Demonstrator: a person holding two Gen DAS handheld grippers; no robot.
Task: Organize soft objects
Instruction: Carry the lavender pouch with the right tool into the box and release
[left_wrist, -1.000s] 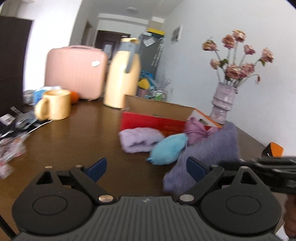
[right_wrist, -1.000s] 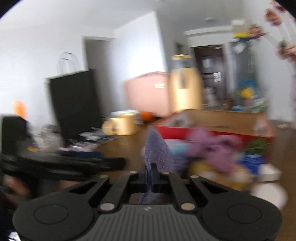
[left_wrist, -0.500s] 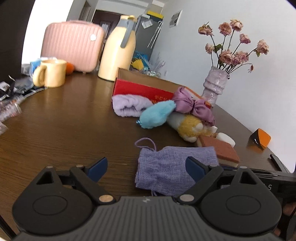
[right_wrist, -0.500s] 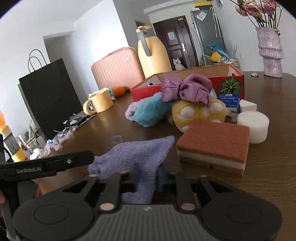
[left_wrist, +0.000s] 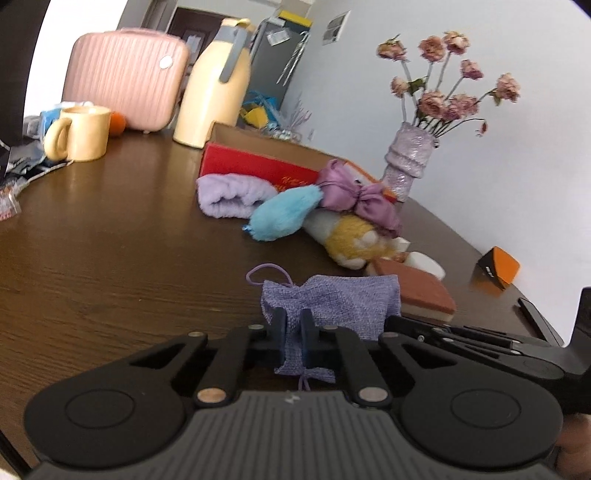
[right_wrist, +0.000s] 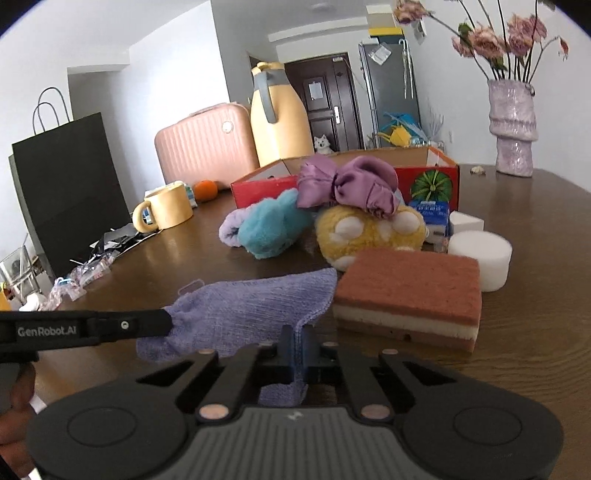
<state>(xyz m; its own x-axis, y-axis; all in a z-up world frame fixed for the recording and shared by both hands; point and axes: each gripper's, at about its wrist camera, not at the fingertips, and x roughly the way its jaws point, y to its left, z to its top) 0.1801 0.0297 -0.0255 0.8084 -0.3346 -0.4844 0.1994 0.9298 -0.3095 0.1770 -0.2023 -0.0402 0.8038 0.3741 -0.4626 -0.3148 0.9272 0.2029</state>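
Both cams sit right on the grippers, low over the table (left_wrist: 110, 266), looking forward and a bit down along the fingers.

Left wrist view comes in from the left side, close on the pouch (left_wrist: 332, 302), facing toward the vase (left_wrist: 410, 155) and white wall.

Right wrist view looks from the other side, just as close on that pouch (right_wrist: 251, 310), facing the door (right_wrist: 321, 103) and black bag (right_wrist: 70, 184).

Both share the pouch, sponge (right_wrist: 410, 295), plush pile, red box (left_wrist: 258, 166), mug (left_wrist: 81, 133), jug (right_wrist: 277, 122) and pink case (left_wrist: 125, 74). Each cam also catches the other gripper's side.
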